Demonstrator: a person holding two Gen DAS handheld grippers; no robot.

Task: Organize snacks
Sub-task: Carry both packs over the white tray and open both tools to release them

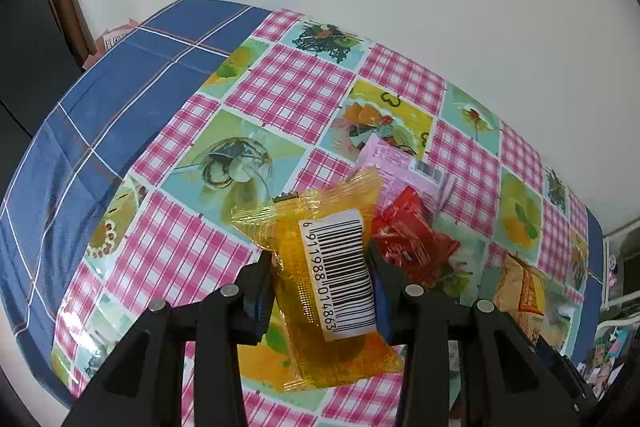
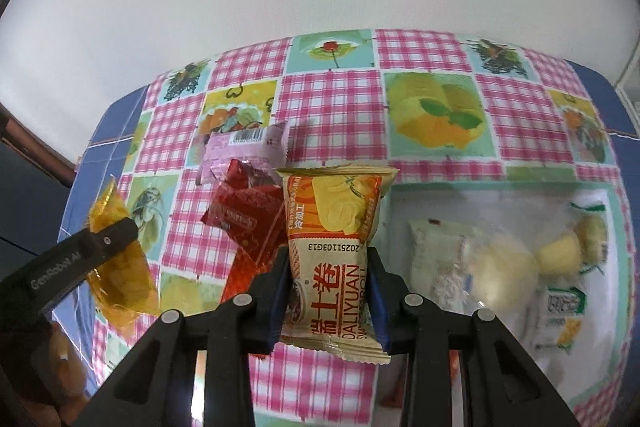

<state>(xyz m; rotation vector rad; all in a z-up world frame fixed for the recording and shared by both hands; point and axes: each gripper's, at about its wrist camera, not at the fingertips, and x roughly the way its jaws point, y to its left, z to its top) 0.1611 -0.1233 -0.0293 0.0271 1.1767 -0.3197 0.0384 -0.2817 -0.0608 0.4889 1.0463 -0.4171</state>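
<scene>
The orange packet [image 1: 332,279] hung pinched in the left gripper [image 1: 324,267], barcode up, above the tablecloth [image 1: 280,87]. The swiss roll [image 2: 334,259] was pinched in the right gripper [image 2: 330,283], its lower end cut off behind the fingers. Between them on the cloth lay a red packet [image 2: 244,219] overlapping a pink packet [image 2: 244,151]. To the right, blurred pale snacks sat in a clear bin [image 2: 500,187], their labels unreadable.

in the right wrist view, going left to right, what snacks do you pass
orange packet held in the left tool → red packet on the table → swiss roll packet held in the right tool → pale packets in the clear box
</scene>
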